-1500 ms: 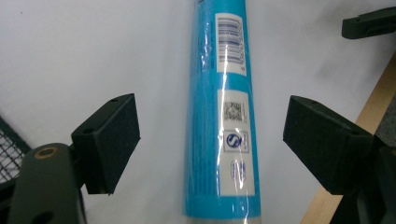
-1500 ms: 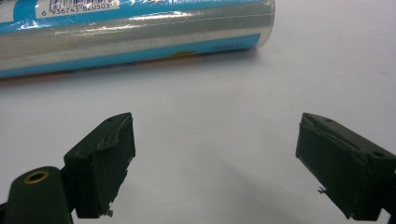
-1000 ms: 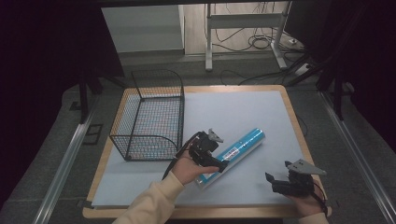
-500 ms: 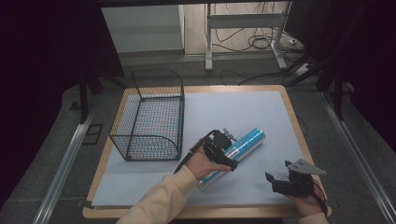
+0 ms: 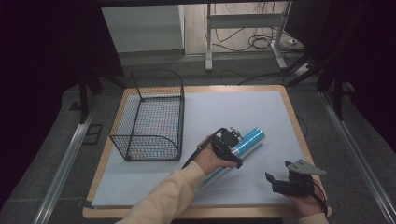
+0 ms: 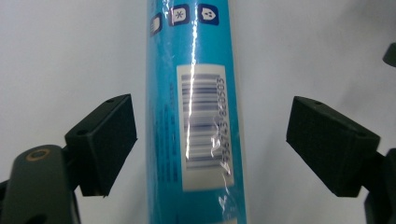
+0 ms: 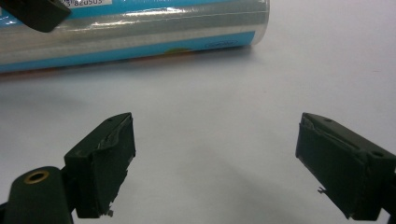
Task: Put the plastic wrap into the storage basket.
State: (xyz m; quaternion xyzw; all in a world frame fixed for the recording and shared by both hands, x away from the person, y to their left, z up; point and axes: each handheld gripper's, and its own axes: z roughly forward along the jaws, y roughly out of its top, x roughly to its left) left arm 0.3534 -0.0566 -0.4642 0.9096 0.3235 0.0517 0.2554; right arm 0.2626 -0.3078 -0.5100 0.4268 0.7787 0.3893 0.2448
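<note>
- While my left tongs straddle the blue tube, their jaws stand wide and have just been opening; the tube lies between them with a gap on each side, neither pad pressing on it.
- From above, the tube lies flat on the pale mat, slanting, just right of the wire basket and apart from it.
- My left hand sits over the tube's near half, to the basket's lower right.
- On the tube, a white barcode label faces up between the jaws.
- My right tongs rest well right of the basket, near the mat's front edge and clear of the tube.
- Their jaws gape wide over bare mat, holding nothing; the tube lies beyond them.
</note>
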